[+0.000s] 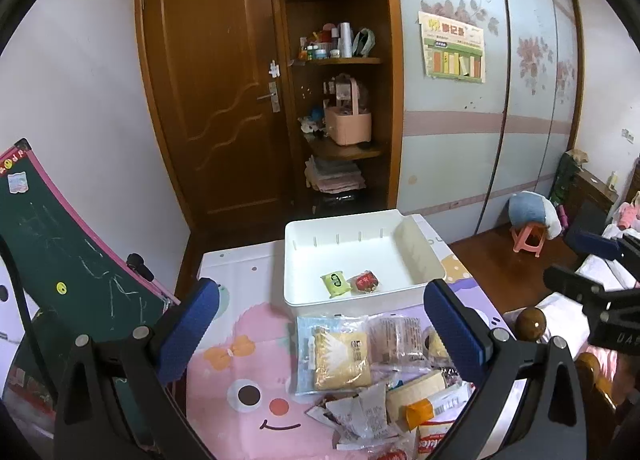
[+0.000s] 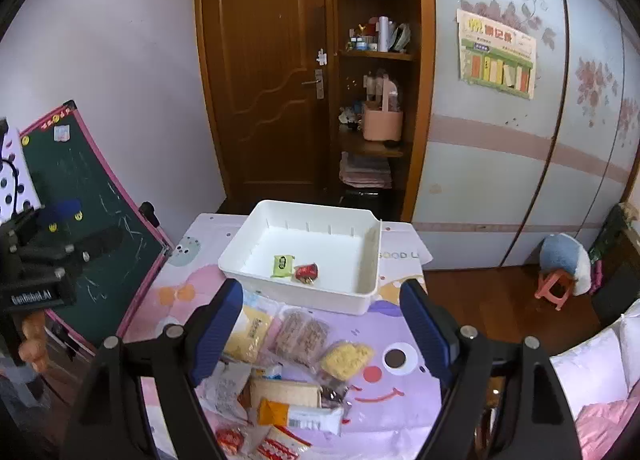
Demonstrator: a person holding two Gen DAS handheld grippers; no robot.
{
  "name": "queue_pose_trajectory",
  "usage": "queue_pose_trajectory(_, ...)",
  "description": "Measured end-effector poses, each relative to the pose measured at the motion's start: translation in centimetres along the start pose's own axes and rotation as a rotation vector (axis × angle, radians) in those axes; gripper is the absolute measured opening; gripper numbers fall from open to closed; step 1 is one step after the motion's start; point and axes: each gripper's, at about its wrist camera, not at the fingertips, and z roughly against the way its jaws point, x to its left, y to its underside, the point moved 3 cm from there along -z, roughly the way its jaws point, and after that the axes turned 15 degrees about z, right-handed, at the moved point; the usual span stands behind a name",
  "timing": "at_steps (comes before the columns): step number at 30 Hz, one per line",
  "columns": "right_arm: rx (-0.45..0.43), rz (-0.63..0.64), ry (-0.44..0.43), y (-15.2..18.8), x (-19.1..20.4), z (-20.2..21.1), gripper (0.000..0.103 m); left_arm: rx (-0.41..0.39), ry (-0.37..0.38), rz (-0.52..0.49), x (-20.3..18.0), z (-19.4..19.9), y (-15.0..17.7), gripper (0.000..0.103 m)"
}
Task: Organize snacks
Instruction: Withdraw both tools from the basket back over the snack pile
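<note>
A white plastic bin stands on the far part of a cartoon-printed table cover. Inside it lie a small green packet and a small red packet. In front of the bin is a heap of wrapped snacks: biscuits, cakes, orange and red packs. My left gripper hangs open above the heap with nothing between its blue pads. My right gripper is also open and empty above the heap. Each gripper shows at the edge of the other's view.
A green chalkboard leans at the table's left side. Behind the table are a brown door, open corner shelves and a wardrobe. A pink stool and a bed stand to the right.
</note>
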Motion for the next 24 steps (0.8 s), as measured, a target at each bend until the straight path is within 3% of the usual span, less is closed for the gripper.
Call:
queue_pose_trajectory(6, 0.006, 0.012, -0.068, 3.7, 2.2, 1.0, 0.081, 0.046, 0.027, 0.008, 0.2, 0.7, 2.7, 0.102)
queue_pose_trajectory(10, 0.039, -0.016, -0.157, 7.2, 3.8, 0.2, 0.081, 0.075, 0.032, -0.001, 0.4, 0.2, 5.7, 0.102)
queue_pose_trajectory(13, 0.094, -0.048, -0.186, 10.4, 5.1, -1.7, 0.081, 0.103, 0.042, -0.004, 0.5, -0.7, 8.3, 0.102)
queue_pose_trajectory(17, 0.179, -0.032, -0.117, 14.0, 6.4, -4.9, 0.081, 0.140, 0.063, -0.033, 0.3, -2.7, 12.6, 0.102)
queue_pose_trajectory(19, 0.243, -0.051, -0.122, 15.8, 6.8, -6.7, 0.081, 0.164, 0.066, -0.049, 0.3, -3.9, 14.5, 0.102)
queue_pose_trajectory(24, 0.387, -0.186, -0.180, 19.1, 6.6, -10.2, 0.081, 0.302, 0.036, -0.068, 1.3, -9.0, 19.6, 0.102)
